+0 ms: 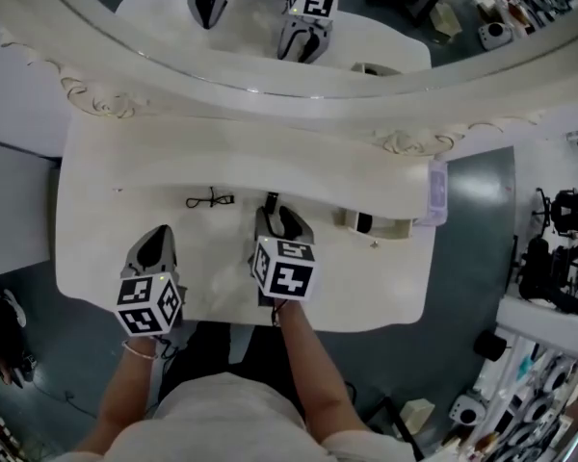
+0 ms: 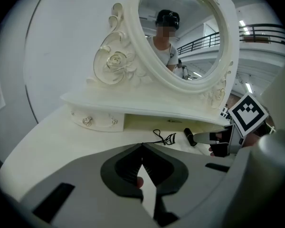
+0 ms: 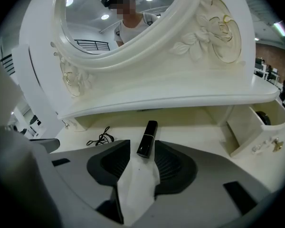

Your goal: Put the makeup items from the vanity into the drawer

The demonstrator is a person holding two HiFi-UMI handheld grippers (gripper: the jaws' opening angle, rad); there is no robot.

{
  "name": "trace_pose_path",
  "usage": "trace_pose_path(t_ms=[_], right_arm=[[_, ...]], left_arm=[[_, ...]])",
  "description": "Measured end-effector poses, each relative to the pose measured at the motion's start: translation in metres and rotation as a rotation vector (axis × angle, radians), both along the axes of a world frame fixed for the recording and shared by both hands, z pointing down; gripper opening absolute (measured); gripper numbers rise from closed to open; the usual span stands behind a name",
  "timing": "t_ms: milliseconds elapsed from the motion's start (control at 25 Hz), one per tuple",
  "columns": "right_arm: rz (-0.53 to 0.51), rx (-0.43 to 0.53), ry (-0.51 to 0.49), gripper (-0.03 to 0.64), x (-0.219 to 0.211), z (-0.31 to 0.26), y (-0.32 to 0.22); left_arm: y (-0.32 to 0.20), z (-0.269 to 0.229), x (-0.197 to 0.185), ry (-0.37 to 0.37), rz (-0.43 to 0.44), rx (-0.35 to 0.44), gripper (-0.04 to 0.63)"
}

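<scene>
A black lipstick tube [image 3: 147, 137] lies on the white vanity top [image 1: 106, 200], pointing toward the mirror. My right gripper [image 3: 141, 149] is open around its near end, with a little space on the left side of the tube. In the head view that gripper [image 1: 279, 218] sits mid-table with the tube [image 1: 272, 202] at its tips. A black eyelash curler [image 1: 210, 199] lies to its left, also visible as the curler [image 2: 165, 137] ahead of my left gripper [image 2: 142, 146]. The left gripper [image 1: 162, 231] is shut, holds nothing and hovers near the front edge.
A small open drawer [image 1: 378, 225] juts out at the right under the shelf; from the right gripper view the drawer [image 3: 259, 127] holds a dark round item. The big oval mirror [image 1: 270, 27] with its carved frame stands behind. A lilac object [image 1: 437, 192] rests on the shelf's right end.
</scene>
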State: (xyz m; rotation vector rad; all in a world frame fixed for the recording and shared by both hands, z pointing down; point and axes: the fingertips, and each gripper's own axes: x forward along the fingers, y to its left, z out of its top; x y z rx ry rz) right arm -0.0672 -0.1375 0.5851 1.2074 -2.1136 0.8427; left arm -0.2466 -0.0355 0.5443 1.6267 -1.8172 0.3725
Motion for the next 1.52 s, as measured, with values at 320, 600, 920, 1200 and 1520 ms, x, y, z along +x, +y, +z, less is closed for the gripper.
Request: trace_pose_path(t_ms=[320, 600, 920, 1200, 1520], right_arm=[[0.019, -0.028, 0.063, 0.153, -0.005, 0.02, -0.009], [0.04, -0.03, 0.11, 0.141, 0.0, 0.024, -0.009], [0.041, -0.035, 0.124, 0.1, 0.004, 0.025, -0.007], [0.04, -0.025, 0.088, 0.098, 0.018, 0.013, 0.005], [0.042, -0.018, 0.042, 0.098, 0.043, -0.009, 0.03]], left_arm=[[-0.003, 0.016, -0.007, 0.031, 0.008, -0.023, 0.003], [-0.001, 0.021, -0.012, 0.039, 0.001, -0.031, 0.003], [0.009, 0.02, -0.006, 0.045, -0.005, -0.032, 0.003], [0.012, 0.013, 0.007, 0.035, 0.008, -0.016, 0.003], [0.016, 0.002, 0.047, 0.04, 0.07, 0.002, 0.003]])
